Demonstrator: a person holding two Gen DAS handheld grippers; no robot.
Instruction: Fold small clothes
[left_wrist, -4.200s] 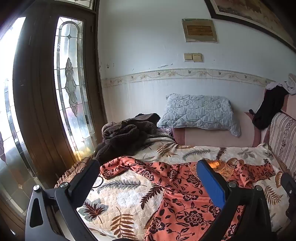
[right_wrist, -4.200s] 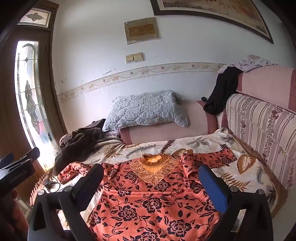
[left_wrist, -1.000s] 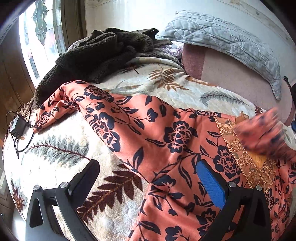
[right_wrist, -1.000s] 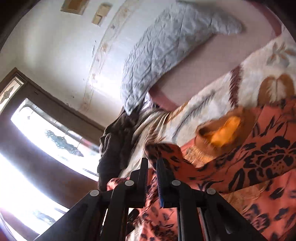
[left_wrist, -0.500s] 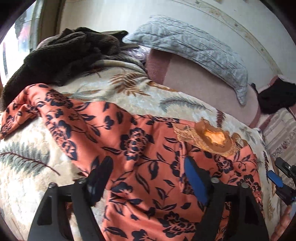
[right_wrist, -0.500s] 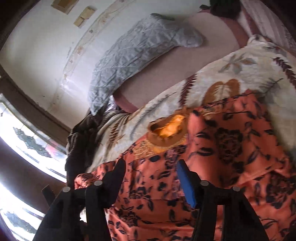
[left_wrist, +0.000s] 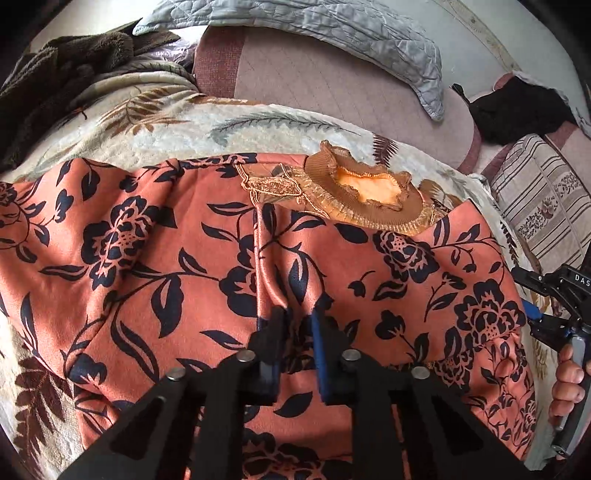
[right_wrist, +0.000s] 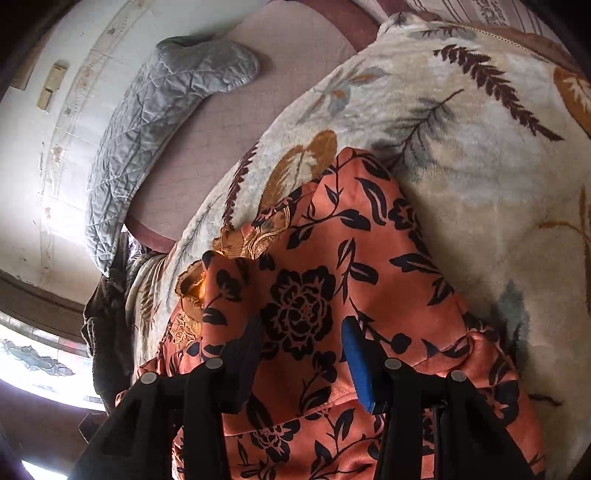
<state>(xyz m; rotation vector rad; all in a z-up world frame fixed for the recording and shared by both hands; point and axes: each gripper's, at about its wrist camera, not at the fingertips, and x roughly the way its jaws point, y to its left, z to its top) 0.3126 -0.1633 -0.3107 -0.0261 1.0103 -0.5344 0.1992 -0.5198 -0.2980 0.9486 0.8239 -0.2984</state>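
Note:
An orange garment with a dark floral print (left_wrist: 155, 258) lies spread on a leaf-patterned blanket (left_wrist: 258, 125); its brown-gold frilled collar (left_wrist: 365, 192) faces the far side. Its right sleeve is folded inward over the body (right_wrist: 332, 266). My left gripper (left_wrist: 297, 317) is nearly closed, pinching a ridge of the fabric at mid-chest. My right gripper (right_wrist: 301, 332) is open, low over the folded right side, with nothing between its fingers; it also shows at the right edge of the left wrist view (left_wrist: 554, 306).
A grey quilted pillow (left_wrist: 332, 29) leans on the pink sofa back (left_wrist: 314, 81). A dark brown fleece heap (left_wrist: 55, 66) lies at the far left. Black clothing (left_wrist: 517, 107) hangs at the right by a striped cushion (left_wrist: 543, 199).
My left gripper moved right over the garment's chest and closed on a fold of fabric. My right gripper let go of the right sleeve, now folded inward, and opened.

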